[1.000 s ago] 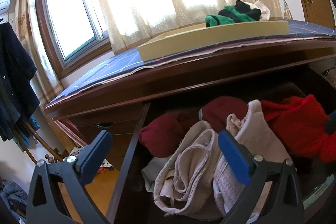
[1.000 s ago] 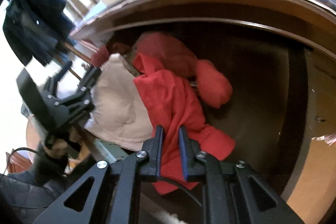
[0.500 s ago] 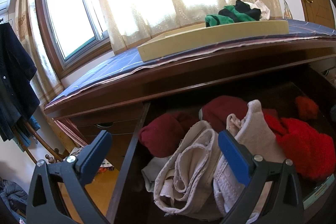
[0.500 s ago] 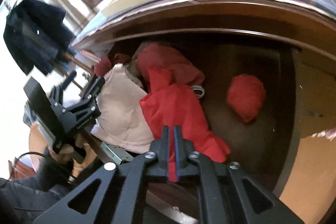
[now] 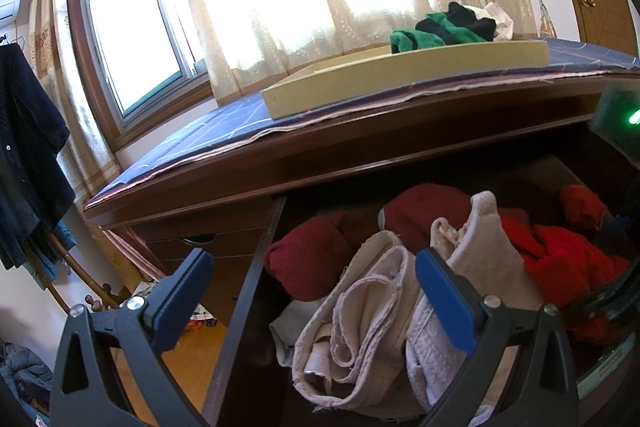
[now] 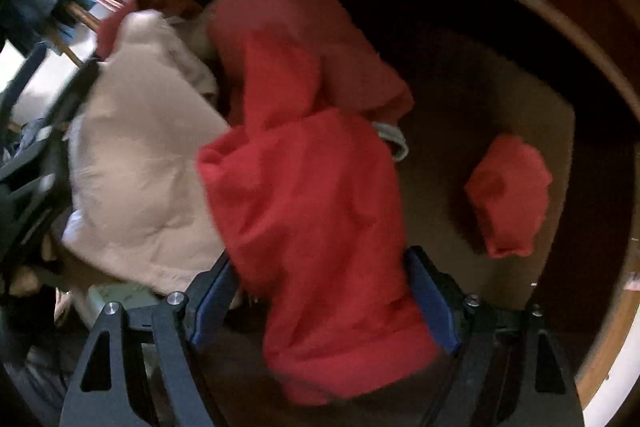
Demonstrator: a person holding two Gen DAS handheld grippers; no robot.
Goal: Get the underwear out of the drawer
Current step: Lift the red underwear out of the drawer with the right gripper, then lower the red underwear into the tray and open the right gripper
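Through my left wrist camera, a bright curtained window (image 5: pixel 132 23) stands behind a dark wooden dresser whose cloth-covered surface (image 5: pixel 224 131) carries a shallow cream tray (image 5: pixel 400 77) with green and black garments in it. Below, the open drawer (image 5: pixel 248 291) is heaped with underwear: cream folded pieces (image 5: pixel 360 323) nearest me, maroon rolls behind, the red underwear (image 5: pixel 560 263) off to the right. My left fingers (image 5: pixel 316 291) stand wide apart with nothing between them, hovering above the drawer's left edge.

Through my right wrist camera, looking steeply down into the drawer, the red underwear (image 6: pixel 312 211) lies as a long crumpled strip running away from me. My right fingers (image 6: pixel 324 295) have just been opening and now straddle its near end, pads clear of the cloth. A small red roll (image 6: pixel 508 195) lies apart to the right. The right hand is plainly nearer.
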